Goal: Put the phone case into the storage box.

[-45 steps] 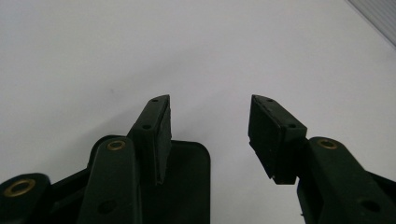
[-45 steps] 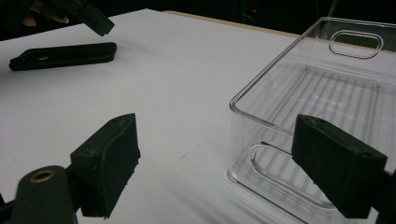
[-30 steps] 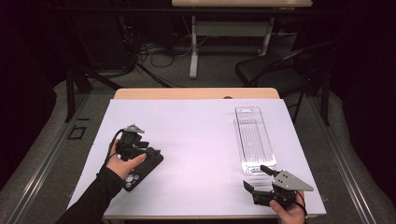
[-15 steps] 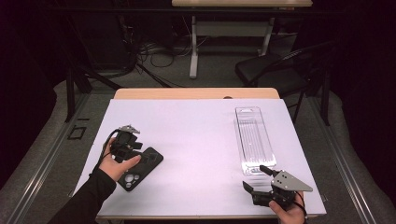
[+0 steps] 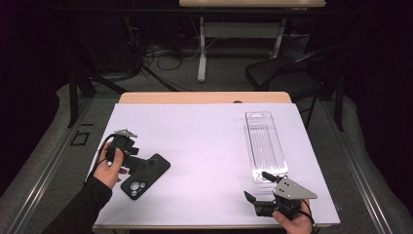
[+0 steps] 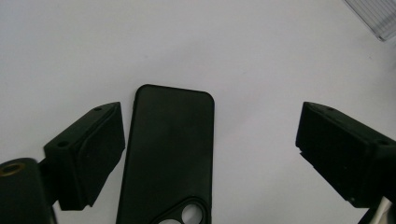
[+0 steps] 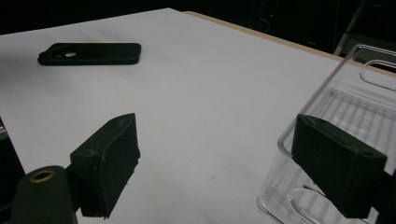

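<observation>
The left claw (image 5: 141, 165) has drawn back from the black phone case (image 5: 146, 176), which lies on the counter (image 5: 204, 146); jaws spread wide, holding nothing. The right claw (image 5: 253, 201) is also spread, empty.

**A white-covered desk with two things on it**

We see a rectangular desk (image 5: 204, 141) with a matte white top; a strip of light wood shows along its far edge. Toward the near left lies a black, round-cornered phone case (image 5: 146, 176), flat and set at a slant, its camera cut-outs toward us. On the right side lies a long, clear plastic tray (image 5: 265, 146), ribbed inside, well apart from the case.
</observation>
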`<state>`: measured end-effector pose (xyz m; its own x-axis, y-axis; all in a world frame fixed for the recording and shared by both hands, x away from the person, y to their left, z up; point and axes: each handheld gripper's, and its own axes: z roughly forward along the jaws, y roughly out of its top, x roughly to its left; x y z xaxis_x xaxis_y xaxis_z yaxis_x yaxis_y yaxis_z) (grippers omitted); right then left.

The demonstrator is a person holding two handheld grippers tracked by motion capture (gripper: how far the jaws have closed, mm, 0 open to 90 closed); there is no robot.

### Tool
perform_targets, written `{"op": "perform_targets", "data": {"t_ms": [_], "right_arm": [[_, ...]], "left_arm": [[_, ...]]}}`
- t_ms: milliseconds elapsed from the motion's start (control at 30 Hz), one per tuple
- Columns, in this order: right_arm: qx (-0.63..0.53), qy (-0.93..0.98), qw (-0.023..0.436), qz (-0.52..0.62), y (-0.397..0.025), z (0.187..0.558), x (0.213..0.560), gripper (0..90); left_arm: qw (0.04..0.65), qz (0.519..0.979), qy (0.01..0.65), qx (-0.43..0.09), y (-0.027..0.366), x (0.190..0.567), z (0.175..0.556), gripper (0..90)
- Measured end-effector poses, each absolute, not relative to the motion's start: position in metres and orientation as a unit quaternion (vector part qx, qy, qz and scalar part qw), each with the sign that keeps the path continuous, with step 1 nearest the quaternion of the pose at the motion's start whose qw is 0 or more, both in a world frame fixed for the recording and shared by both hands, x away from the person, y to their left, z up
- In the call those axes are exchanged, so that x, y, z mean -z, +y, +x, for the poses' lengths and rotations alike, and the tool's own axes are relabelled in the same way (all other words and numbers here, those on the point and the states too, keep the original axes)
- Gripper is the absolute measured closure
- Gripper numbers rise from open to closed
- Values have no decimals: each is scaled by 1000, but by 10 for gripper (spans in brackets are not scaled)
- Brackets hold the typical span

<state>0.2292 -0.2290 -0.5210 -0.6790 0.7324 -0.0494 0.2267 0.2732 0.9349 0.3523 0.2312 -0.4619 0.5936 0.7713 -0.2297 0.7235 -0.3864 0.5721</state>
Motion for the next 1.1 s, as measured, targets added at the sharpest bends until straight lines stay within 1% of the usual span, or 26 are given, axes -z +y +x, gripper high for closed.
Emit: {"op": "perform_targets", "data": {"t_ms": [67, 100, 200, 467, 600, 700, 900, 933, 1100], "right_arm": [[-514, 761, 244, 310, -224, 231, 520, 144], [-514, 761, 244, 310, -224, 231, 520, 144], [-517, 765, 239, 303, -213, 236, 518, 145], [-528, 767, 225, 288, -193, 247, 514, 145], [-528, 771, 222, 278, -186, 249, 514, 145], [-527, 773, 222, 275, -184, 248, 515, 144], [-527, 771, 222, 280, -186, 247, 520, 145], [-528, 769, 222, 284, -187, 247, 521, 145], [-530, 766, 222, 288, -189, 247, 523, 145]], "left_arm": [[313, 840, 443, -34, 232, 462, 352, 15], [313, 840, 443, -34, 232, 462, 352, 7], [281, 854, 436, -46, 232, 462, 351, 6], [268, 864, 424, -37, 231, 464, 354, 6], [248, 873, 419, -38, 229, 467, 355, 6], [248, 873, 418, -35, 229, 469, 356, 6], [222, 884, 410, -32, 228, 474, 360, 6], [210, 887, 411, -32, 226, 478, 362, 6], [196, 889, 413, -22, 224, 486, 365, 6]]}}
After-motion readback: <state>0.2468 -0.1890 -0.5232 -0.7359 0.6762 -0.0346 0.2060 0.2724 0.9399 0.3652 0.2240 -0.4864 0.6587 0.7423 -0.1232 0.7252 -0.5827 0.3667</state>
